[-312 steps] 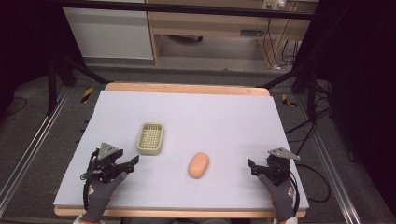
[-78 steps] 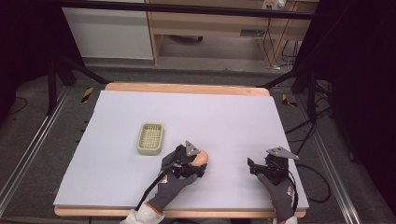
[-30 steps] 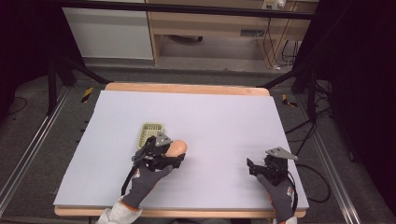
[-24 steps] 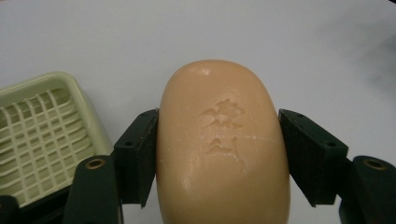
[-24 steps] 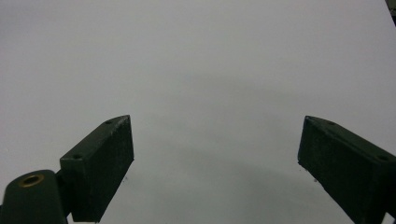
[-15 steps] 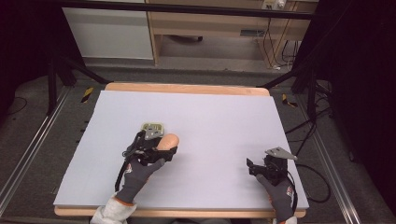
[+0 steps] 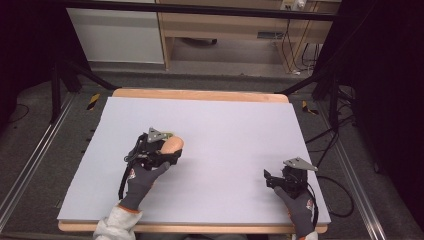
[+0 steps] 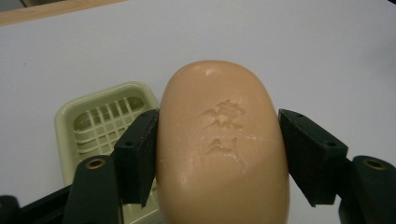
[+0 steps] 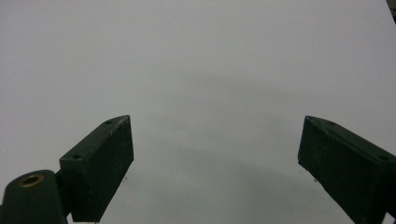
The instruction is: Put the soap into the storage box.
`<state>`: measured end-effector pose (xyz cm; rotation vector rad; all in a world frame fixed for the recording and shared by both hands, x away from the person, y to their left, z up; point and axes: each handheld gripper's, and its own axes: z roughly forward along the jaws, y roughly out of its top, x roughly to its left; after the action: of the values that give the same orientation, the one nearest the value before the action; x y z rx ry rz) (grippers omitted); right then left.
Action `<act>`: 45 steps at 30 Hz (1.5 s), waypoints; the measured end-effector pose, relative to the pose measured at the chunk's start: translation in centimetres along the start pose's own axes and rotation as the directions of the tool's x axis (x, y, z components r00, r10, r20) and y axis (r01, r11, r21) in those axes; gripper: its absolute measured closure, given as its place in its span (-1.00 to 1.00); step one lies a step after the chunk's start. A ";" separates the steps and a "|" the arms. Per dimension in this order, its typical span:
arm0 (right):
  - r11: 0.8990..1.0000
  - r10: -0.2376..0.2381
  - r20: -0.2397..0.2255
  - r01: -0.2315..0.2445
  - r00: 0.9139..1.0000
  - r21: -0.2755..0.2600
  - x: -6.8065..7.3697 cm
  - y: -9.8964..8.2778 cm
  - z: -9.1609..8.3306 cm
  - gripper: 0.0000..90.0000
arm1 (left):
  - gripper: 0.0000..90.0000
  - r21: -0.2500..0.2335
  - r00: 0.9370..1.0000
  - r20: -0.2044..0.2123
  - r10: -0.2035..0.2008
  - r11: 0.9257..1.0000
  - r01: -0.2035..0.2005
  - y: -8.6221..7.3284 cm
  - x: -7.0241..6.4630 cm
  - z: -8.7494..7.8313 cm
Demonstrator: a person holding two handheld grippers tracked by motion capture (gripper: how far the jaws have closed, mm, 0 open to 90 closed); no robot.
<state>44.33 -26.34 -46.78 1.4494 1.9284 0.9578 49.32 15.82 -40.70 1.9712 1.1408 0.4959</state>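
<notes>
One table under a pale sheet carries the work, with the right gripper resting near its front edge, jaws spread on nothing. Smaller is the left gripper, pinching a bar of soap by its two long sides; the bar sits square between the jaws, jutting well past them. Smallest is the slatted soap dish, lying below and left of the soap. Good practice would be to centre the bar over the dish, lower it level, then release.

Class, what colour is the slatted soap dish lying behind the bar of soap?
Pale yellow-green; the soap dish shows best in the left gripper view.
</notes>
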 end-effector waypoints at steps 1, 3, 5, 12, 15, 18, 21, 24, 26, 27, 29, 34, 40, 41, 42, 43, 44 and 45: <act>1.000 0.000 0.001 0.000 1.000 -0.001 0.0 0.0 0.0 -0.76 | -0.29 -0.001 1.000 -0.003 -0.003 1.000 0.003 0.0 0.1 0.0; 1.000 -0.001 0.002 0.001 1.000 -0.002 0.0 0.0 0.0 -0.76 | -0.29 0.002 1.000 -0.007 -0.008 1.000 0.008 0.0 0.4 0.1; 1.000 0.000 0.003 0.000 1.000 -0.002 0.0 0.0 0.0 -0.76 | -0.29 0.006 1.000 -0.013 -0.007 1.000 0.007 0.1 0.7 0.2; 1.000 0.004 0.001 -0.004 1.000 -0.001 0.0 0.0 0.0 -0.77 | -0.29 0.007 0.999 -0.032 -0.011 1.000 0.011 0.5 1.5 0.7; 1.000 0.005 0.005 -0.005 1.000 0.001 0.0 0.0 0.0 -0.77 | -0.29 0.005 0.999 -0.042 -0.013 1.000 0.013 0.6 1.9 0.9; 1.000 0.005 0.005 -0.005 1.000 0.001 0.0 0.0 0.0 -0.77 | -0.29 0.006 0.999 -0.052 -0.016 1.000 0.016 0.7 2.3 1.2; 1.000 0.007 0.005 -0.007 1.000 0.000 -0.1 0.0 0.0 -0.77 | -0.29 0.005 0.998 -0.059 -0.025 1.000 0.026 0.7 2.8 1.4; 1.000 0.002 0.004 -0.002 1.000 -0.004 -0.1 0.0 0.0 -0.77 | -0.29 0.006 0.997 -0.064 -0.030 1.000 0.031 0.7 3.0 1.6; 1.000 0.006 0.003 -0.006 1.000 -0.003 0.0 0.0 0.1 -0.77 | -0.29 0.002 0.997 -0.067 -0.034 0.999 0.034 0.7 3.3 1.7; 1.000 0.006 0.002 -0.006 1.000 -0.002 0.0 0.0 0.1 -0.77 | -0.29 0.001 0.997 -0.067 -0.037 0.999 0.037 0.7 3.4 1.7; 1.000 0.004 0.001 -0.004 1.000 -0.002 0.0 0.0 0.1 -0.77 | -0.29 0.000 0.997 -0.067 -0.039 0.999 0.039 0.8 3.6 1.8; 1.000 0.007 0.000 -0.007 1.000 0.000 0.0 0.0 0.1 -0.77 | -0.29 0.007 0.996 -0.077 -0.043 0.999 0.043 0.6 4.0 2.2; 1.000 0.007 0.000 -0.007 1.000 0.000 0.0 0.0 0.1 -0.77 | -0.29 0.025 0.995 -0.092 -0.038 0.999 0.040 0.2 4.4 2.9; 1.000 0.007 0.000 -0.007 1.000 0.000 0.0 0.0 0.1 -0.77 | -0.29 0.030 0.995 -0.094 -0.039 0.999 0.042 0.1 4.4 3.0; 1.000 0.007 -0.001 -0.007 1.000 0.000 0.0 0.0 0.1 -0.77 | -0.29 0.033 0.995 -0.096 -0.035 0.999 0.038 0.1 4.5 3.1; 1.000 0.005 0.001 -0.005 1.000 -0.001 0.0 0.0 0.1 -0.77 | -0.29 0.034 0.995 -0.098 -0.038 0.999 0.042 0.0 4.5 3.2; 1.000 0.006 0.001 -0.006 1.000 0.000 0.0 0.0 0.1 -0.77 | -0.29 0.038 0.994 -0.100 -0.037 0.998 0.041 -0.1 4.5 3.3; 1.000 0.005 0.001 -0.005 1.000 -0.001 0.0 0.0 0.1 -0.77 | -0.29 0.041 0.994 -0.102 -0.036 0.998 0.040 -0.1 4.6 3.4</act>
<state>44.43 -26.30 -46.87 1.4542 1.9246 0.9600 53.86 18.30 -43.10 1.9765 1.2597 0.5606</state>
